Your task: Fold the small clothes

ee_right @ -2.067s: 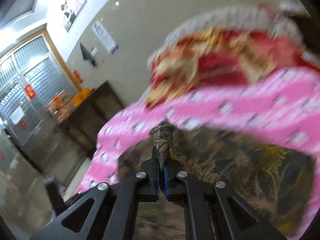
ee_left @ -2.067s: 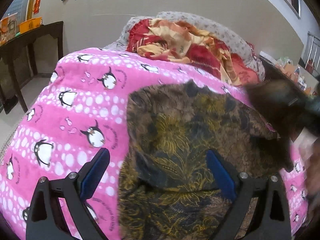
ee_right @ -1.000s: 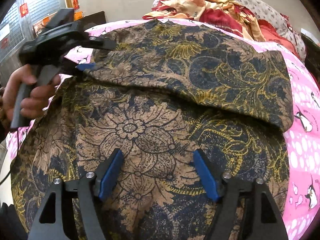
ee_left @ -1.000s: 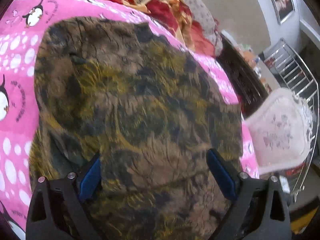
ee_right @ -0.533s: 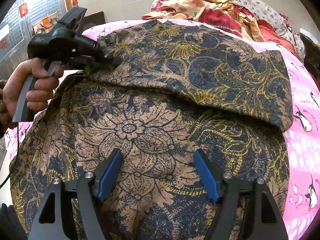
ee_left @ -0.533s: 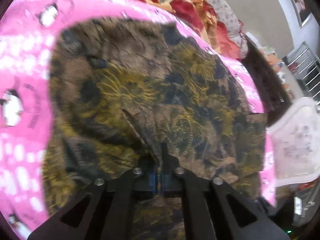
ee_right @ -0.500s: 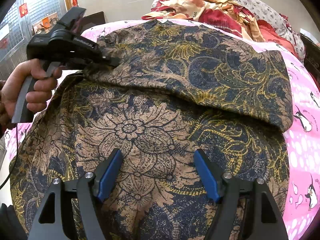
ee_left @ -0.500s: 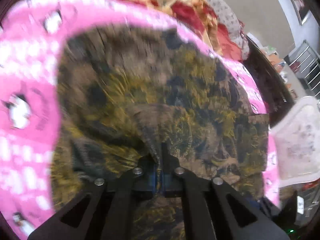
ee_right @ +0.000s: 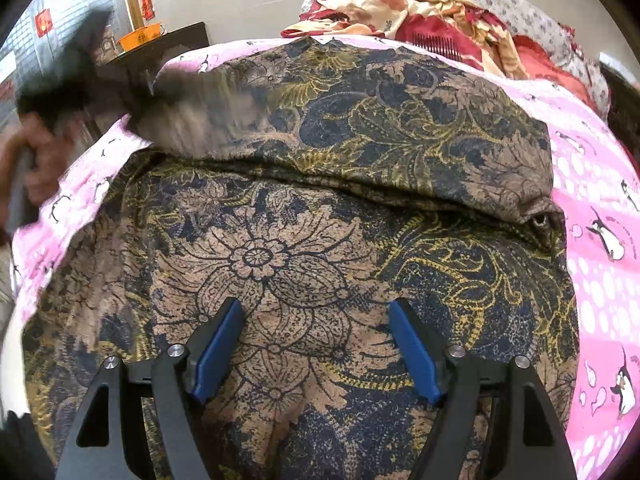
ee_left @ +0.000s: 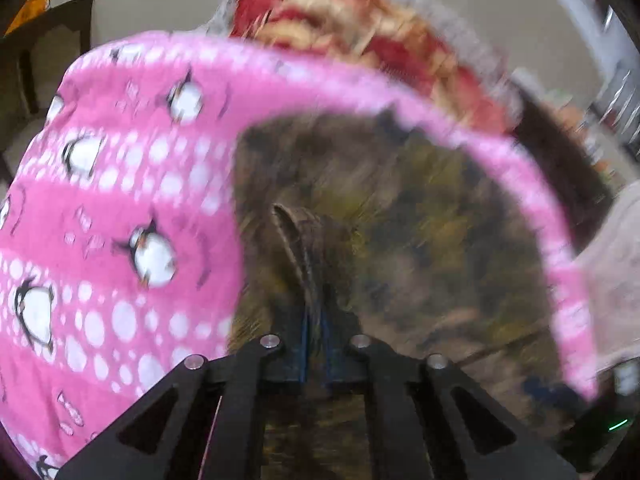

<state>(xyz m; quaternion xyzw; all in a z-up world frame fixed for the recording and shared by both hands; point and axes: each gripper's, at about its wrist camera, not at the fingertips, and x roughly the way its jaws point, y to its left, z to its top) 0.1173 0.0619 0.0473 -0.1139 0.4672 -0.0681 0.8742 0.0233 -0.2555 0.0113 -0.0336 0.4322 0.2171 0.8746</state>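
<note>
- Pinching a ridge of cloth, the left gripper is showing its two blue-lined black jaws almost together, having just eased a touch wider with a hemmed fold of the brown, navy and mustard floral batik garment caught between them.
- Spread wide, the right gripper is holding nothing; its blue rubber pads are hanging over the big brown flower printed on the garment's near half, though whether they are touching the cloth I cannot tell.
- Lying on the pink fleece blanket with white dots and penguins, the garment is folded over itself, its far half forming a thick doubled layer with a soft rolled edge running across the middle.
- Looking thin and woven, the fabric is showing fine line-drawn petals, scrolling yellow leaves and dark blue patches.
- At the garment's far left corner in the right wrist view, a person's hand is gripping the left gripper's handle, blurred, with that corner of cloth lifting into a stretched, smeared peak.
- Beyond the blanket, a crumpled red and cream satin cloth is lying heaped against a grey dotted pillow.
</note>
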